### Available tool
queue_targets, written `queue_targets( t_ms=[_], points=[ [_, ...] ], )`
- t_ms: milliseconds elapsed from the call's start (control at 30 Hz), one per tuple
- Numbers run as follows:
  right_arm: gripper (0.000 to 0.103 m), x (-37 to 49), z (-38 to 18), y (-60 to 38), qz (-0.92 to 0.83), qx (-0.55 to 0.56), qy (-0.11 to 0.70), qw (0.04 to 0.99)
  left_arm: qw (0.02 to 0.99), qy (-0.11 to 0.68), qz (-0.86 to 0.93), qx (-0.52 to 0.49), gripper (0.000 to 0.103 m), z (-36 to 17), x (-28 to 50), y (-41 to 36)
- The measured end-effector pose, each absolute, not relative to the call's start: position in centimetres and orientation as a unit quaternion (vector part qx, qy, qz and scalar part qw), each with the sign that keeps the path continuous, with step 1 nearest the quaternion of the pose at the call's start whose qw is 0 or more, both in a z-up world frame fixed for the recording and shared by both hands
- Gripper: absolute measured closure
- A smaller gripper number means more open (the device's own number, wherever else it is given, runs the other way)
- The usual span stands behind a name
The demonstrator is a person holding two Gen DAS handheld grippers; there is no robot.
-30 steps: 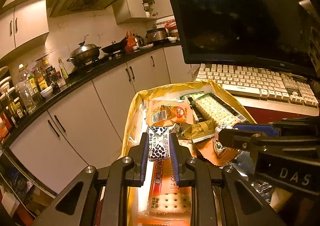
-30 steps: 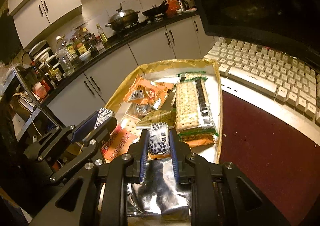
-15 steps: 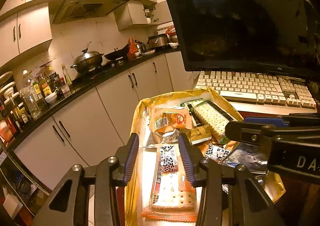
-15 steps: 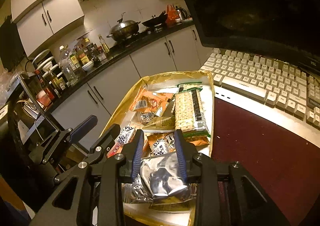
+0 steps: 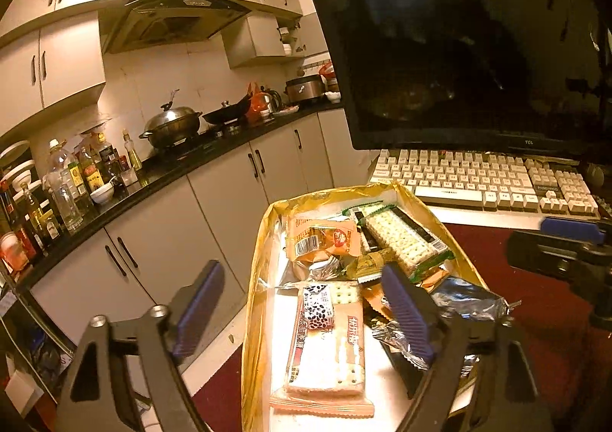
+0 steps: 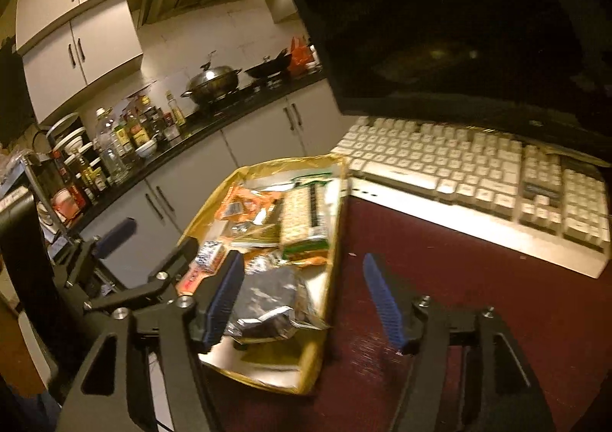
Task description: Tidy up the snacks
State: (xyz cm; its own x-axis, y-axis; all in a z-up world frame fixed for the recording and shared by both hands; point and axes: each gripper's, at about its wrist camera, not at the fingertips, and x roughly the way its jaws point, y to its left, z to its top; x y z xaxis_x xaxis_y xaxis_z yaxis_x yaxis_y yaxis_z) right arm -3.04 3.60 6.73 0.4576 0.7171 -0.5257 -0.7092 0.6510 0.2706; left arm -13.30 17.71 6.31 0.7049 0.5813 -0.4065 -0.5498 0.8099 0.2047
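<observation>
Left wrist view shows the gold-lined tray (image 5: 255, 279) full of snacks on the dark red table (image 5: 535, 302), with a small black-and-white spotted packet (image 5: 318, 307) lying on a long cracker pack (image 5: 329, 351) between the wide, still opening jaws of the left gripper (image 5: 302, 311), which touch nothing. Behind them lie an orange packet (image 5: 321, 239) and a green cracker pack (image 5: 401, 241); a silver foil bag (image 6: 264, 298) rests at the tray's near right. The right gripper (image 6: 302, 298) is also opening, empty, astride the tray's right rim, near the white keyboard (image 6: 459, 168) under the dark monitor (image 5: 459, 42).
</observation>
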Motion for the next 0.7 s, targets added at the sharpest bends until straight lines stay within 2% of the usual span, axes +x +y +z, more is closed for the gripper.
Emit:
queue_targets(
  t_ms=[100,133,333,700],
  points=[
    [0.022,-3.6,6.6,2.4,0.407,0.003,0.299,0.863,0.924,0.235,0.302,0.024,0.001,6.5,-13.3,17.8],
    [0.021,-3.7,6.6,2.0,0.400,0.000,0.294,0.868,0.923,0.237,0.303,0.020,0.001,6.6,-13.3,17.8],
    [0.019,-4.3,6.3,0.9,0.381,-0.012,0.273,0.883,0.906,0.270,0.325,-0.001,0.001,6.3,-12.5,18.7],
    [0.019,-6.2,6.2,1.6,0.379,-0.057,0.233,0.894,0.914,0.251,0.317,-0.029,0.001,7.1,-13.0,19.6]
  ],
)
